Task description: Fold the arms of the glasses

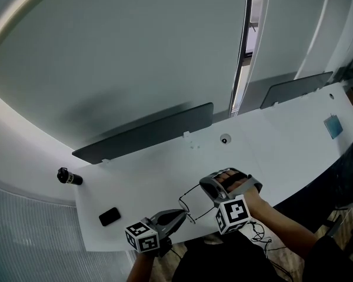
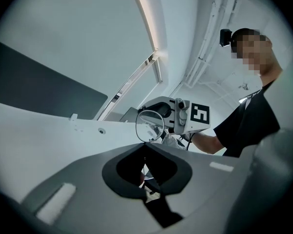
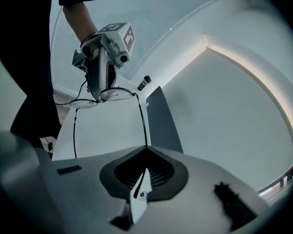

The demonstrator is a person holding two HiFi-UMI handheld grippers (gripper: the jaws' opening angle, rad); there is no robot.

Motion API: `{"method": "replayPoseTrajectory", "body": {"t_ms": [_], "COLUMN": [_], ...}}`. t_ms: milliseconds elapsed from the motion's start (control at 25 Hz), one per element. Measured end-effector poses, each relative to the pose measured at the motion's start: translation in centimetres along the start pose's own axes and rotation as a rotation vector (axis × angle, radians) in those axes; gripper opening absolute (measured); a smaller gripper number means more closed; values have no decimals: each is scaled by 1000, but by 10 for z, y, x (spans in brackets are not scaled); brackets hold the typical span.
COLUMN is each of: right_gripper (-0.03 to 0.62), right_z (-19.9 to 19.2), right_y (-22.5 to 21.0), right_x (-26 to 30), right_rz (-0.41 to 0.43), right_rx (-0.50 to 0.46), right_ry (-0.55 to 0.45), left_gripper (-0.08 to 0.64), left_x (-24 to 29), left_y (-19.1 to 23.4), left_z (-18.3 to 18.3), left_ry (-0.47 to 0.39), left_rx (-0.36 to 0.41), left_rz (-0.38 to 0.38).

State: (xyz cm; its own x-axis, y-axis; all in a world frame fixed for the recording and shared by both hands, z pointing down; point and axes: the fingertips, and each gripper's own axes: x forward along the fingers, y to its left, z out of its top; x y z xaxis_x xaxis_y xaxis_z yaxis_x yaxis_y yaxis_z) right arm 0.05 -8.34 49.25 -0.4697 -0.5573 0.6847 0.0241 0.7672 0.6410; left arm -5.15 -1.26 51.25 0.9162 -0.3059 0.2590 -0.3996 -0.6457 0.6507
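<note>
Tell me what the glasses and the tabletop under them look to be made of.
glasses: thin black wire-like rims and arms, probably metal, though slim plastic is possible. lenses: clear, since what lies behind shows through; glass or plastic cannot be told. table: smooth plain white with a soft sheen, likely laminate or painted board.

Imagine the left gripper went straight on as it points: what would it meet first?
Past the glasses that the left gripper holds, most likely the right gripper, just behind them; depth is unclear.
</note>
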Motion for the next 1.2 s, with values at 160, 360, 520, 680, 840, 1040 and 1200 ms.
{"method": "replayPoseTrajectory", "body": {"t_ms": [160,360,520,680,840,1040,1200], "right_gripper": [8,8,8,8,9,9,15], "right_z": [3,19,30,37,47,53,57], "right_y": [8,22,30,31,29,30,36], "right_x": [3,7,14,18,18,20,22], "right_rz": [89,231,283,269,247,224,231], "right_rx": [158,383,474,504,504,525,536], "right_ry": [-38,-94,-105,-119,-143,-159,-172], "left_gripper": [11,11,11,11,11,11,11], "left_x": [-5,-8,-10,-14,-22,-22,-20], "left_y": [5,10,13,16,18,16,16], "left_z": [7,8,10,12,16,23,22], "left_ry": [-50,-113,-162,-199,-218,-238,-255], "left_rx": [19,-12,-46,-35,18,5,-11], "left_rz": [15,6,-4,0,18,31,11]}}
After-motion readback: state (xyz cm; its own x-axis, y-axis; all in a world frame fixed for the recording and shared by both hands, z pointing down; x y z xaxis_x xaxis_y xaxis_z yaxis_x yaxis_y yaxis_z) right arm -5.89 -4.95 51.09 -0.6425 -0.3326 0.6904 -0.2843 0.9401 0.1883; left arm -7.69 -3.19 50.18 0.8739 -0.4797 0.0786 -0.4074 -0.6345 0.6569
